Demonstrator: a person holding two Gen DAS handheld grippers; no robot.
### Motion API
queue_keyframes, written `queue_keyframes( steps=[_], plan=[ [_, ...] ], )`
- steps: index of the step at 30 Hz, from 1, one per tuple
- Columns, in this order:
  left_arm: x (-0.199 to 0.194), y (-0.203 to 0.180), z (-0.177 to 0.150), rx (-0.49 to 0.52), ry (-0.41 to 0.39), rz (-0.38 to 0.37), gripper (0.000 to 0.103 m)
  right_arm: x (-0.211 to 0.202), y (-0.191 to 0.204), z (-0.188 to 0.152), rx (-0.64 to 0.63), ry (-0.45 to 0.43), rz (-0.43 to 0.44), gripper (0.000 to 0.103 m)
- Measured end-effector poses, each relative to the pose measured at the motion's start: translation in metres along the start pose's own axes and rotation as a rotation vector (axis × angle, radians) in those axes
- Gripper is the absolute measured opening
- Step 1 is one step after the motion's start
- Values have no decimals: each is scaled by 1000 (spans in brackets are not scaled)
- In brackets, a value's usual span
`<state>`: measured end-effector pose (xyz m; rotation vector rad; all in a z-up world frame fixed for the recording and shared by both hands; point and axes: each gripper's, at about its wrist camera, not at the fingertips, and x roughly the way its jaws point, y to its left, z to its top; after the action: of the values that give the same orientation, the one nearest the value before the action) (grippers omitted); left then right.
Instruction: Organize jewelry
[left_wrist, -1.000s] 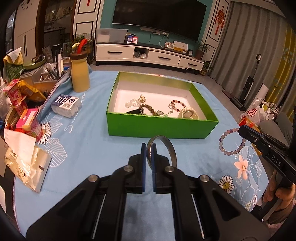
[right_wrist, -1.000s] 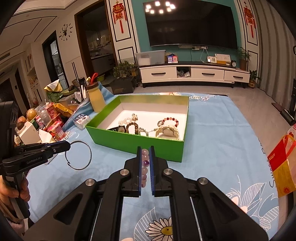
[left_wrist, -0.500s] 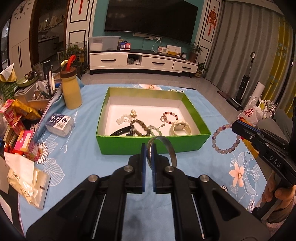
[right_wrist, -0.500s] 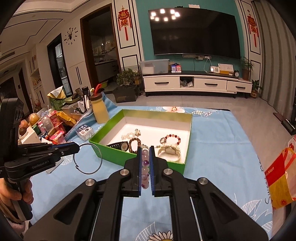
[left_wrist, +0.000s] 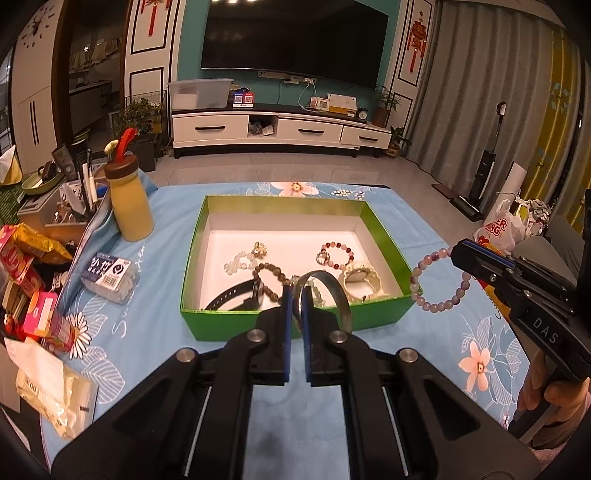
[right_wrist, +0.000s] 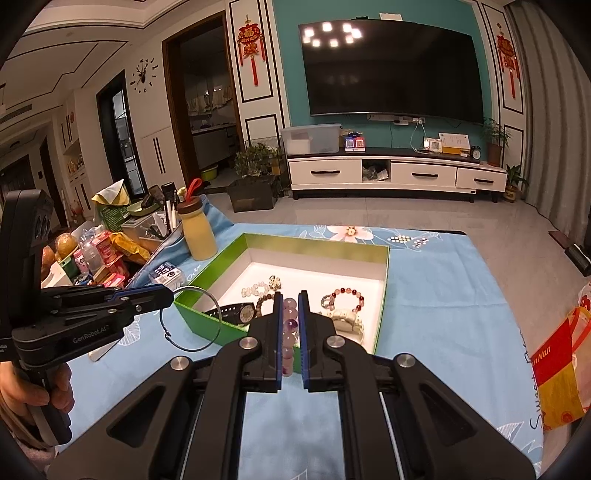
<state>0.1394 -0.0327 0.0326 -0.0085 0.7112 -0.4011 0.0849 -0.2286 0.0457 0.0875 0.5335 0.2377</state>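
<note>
A green box (left_wrist: 236, 325) (right_wrist: 382, 295) with a white floor stands on the blue flowered cloth and holds several bracelets and watches. My left gripper (left_wrist: 295, 295) is shut on a silver bangle (left_wrist: 338, 291), held in the air over the box's near wall. From the right wrist view the same left gripper (right_wrist: 168, 295) shows at the left with the bangle (right_wrist: 218, 321) hanging from it. My right gripper (right_wrist: 287, 301) is shut on a purple bead bracelet (right_wrist: 290, 325), raised near the box's front. The bead bracelet (left_wrist: 437, 306) dangles beside the box's right corner from the right gripper (left_wrist: 458, 253).
A yellow bottle (left_wrist: 129, 206) with a red strap stands left of the box, with a small clear packet (left_wrist: 109, 277) and snack packs (left_wrist: 26, 280) along the left edge. A red-and-yellow plastic bag (right_wrist: 561, 369) lies at the right. A hand (left_wrist: 550, 391) grips the right handle.
Both grippers have risen and come closer to the box with their bracelets still held. The box's inside now shows more fully in both views.
</note>
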Motion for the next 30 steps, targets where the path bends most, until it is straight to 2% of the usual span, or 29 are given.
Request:
queue_keyframes(
  steps=[10,16,20,21,22,23,24,25,27,29,30],
  plan=[
    [42,1,31,-10,21,-3,5,39,-14,21,39,24,13,7],
    [82,6,48,-11,53,24,2,83,-23,31,54,73,-4,7],
    [111,13,54,-36,108,22,3,119,-29,32,71,163,17,7],
    [114,14,56,-35,113,27,6,123,-31,32,79,173,16,9],
    [116,14,57,-35,119,27,18,128,-32,32,84,184,14,12],
    [117,16,58,-43,121,31,40,132,-33,32,88,197,11,17],
    [117,17,59,-48,120,38,52,134,-34,32,95,200,5,28],
    [115,19,60,-53,118,43,63,134,-35,32,100,198,4,33],
    [113,20,61,-51,125,51,68,131,-37,33,110,193,5,35],
    [111,20,62,-45,143,71,83,126,-40,35,122,197,1,42],
    [109,20,62,-42,161,75,86,125,-42,36,130,201,-1,50]
  ],
)
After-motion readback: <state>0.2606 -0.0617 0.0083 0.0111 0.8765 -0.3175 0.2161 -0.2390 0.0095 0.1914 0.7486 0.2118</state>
